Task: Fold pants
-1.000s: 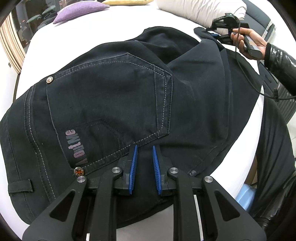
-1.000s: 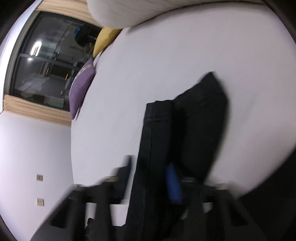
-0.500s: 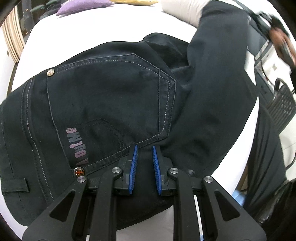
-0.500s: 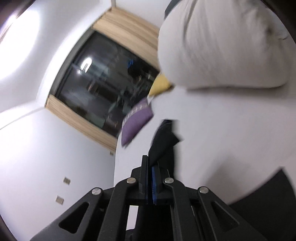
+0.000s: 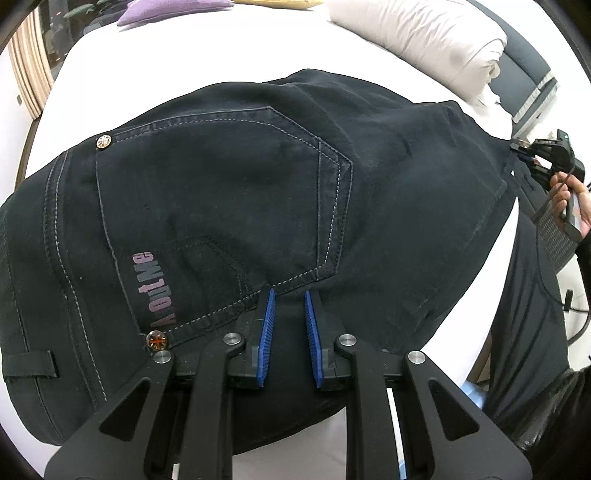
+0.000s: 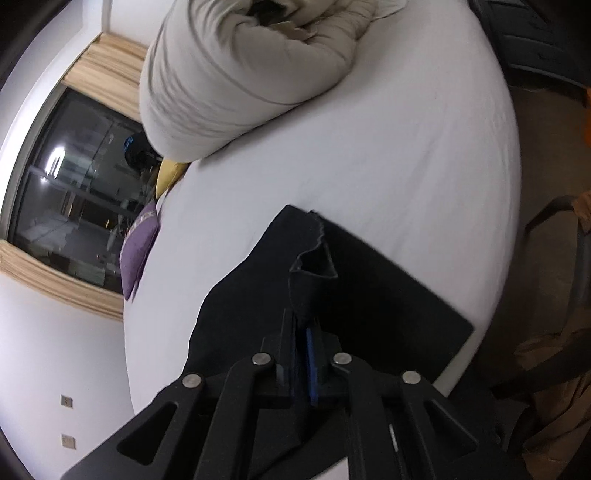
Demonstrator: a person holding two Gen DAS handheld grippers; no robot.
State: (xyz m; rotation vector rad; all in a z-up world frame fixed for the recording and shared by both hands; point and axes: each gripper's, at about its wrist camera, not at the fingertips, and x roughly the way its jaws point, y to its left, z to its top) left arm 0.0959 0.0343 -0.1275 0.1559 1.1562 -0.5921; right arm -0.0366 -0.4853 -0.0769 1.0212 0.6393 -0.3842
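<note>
Since the earlier frame, the dark denim pants [image 5: 229, 206] had been drawn flat across the white bed [image 6: 369, 147] by the right gripper [image 6: 301, 332], clamped on a hem, while the left gripper [image 5: 288, 306] was held narrowly parted.

White bed [image 5: 221, 55], rolled duvet [image 6: 240, 74], purple cushion [image 6: 138, 247], dark window [image 6: 74, 192]

1 pants [image 5: 258, 206], 2 cushions: purple cushion [image 5: 173, 9], yellow cushion [image 5: 280, 3]; 1 duvet [image 5: 417, 40].

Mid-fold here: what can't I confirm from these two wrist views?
- Left wrist: pants waistband runs off the left edge.
- Left wrist: left gripper open; fabric contact unclear.
- Right wrist: fabric depth inside right gripper, hidden by its fingers.
- Pocket lettering: too faded.
</note>
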